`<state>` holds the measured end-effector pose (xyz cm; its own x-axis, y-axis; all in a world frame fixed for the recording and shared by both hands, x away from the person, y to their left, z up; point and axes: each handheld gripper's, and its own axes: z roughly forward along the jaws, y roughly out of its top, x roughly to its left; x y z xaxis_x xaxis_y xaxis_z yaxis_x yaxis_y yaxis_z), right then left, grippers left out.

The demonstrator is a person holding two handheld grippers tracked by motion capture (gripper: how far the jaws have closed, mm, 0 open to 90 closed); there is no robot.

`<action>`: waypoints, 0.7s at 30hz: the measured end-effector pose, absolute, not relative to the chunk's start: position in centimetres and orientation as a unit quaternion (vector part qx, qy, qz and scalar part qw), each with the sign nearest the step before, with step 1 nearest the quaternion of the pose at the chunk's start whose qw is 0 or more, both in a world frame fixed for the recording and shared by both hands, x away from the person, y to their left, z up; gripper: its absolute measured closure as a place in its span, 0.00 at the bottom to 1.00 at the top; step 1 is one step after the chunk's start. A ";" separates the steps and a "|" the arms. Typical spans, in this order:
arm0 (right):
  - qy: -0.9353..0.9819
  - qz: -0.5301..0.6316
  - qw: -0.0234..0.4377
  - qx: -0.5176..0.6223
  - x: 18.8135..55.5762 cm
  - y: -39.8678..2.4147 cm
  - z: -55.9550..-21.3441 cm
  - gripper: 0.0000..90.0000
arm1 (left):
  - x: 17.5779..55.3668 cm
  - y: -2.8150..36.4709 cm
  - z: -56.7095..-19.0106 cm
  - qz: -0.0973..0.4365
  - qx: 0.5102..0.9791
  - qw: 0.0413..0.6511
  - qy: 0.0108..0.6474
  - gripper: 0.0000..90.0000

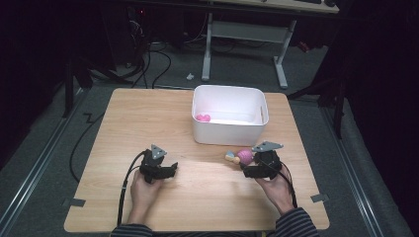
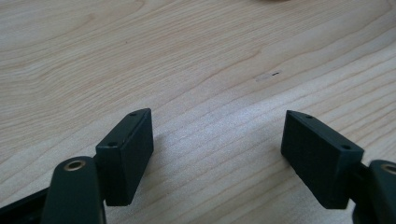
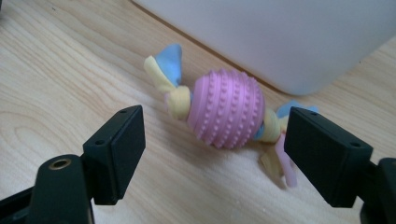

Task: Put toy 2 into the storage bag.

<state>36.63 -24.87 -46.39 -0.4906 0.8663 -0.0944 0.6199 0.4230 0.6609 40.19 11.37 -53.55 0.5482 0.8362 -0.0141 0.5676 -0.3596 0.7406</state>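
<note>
Fingers of the right gripper [image 3: 212, 154] stand apart, nothing pressed between them; the toy [image 3: 226, 109], a pink studded ball with knotted cloth ends, lies on the table [image 3: 56, 79] just beyond, mid-frame, near the tub [image 3: 289, 37]. Left gripper [image 2: 217, 151] rests lower left in the high view, its 2 fingers spread over bare wood.

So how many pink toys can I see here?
2: a pink studded ball toy with cloth knots lies on the table in front of the right gripper; another pink toy sits inside the white bin. The bin's walls may hide more.
</note>
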 end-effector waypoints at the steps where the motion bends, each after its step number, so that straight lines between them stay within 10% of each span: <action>1: 0.815 0.284 0.217 0.456 36.6 -24.9 -46.4 0.23 | 40.2 11.4 -53.6 0.187 0.803 0.359 0.437 0.29; 21: 0.831 0.252 0.209 0.449 39.4 -23.5 -48.0 0.16 | 40.2 11.4 -53.6 0.187 0.803 0.359 0.437 0.29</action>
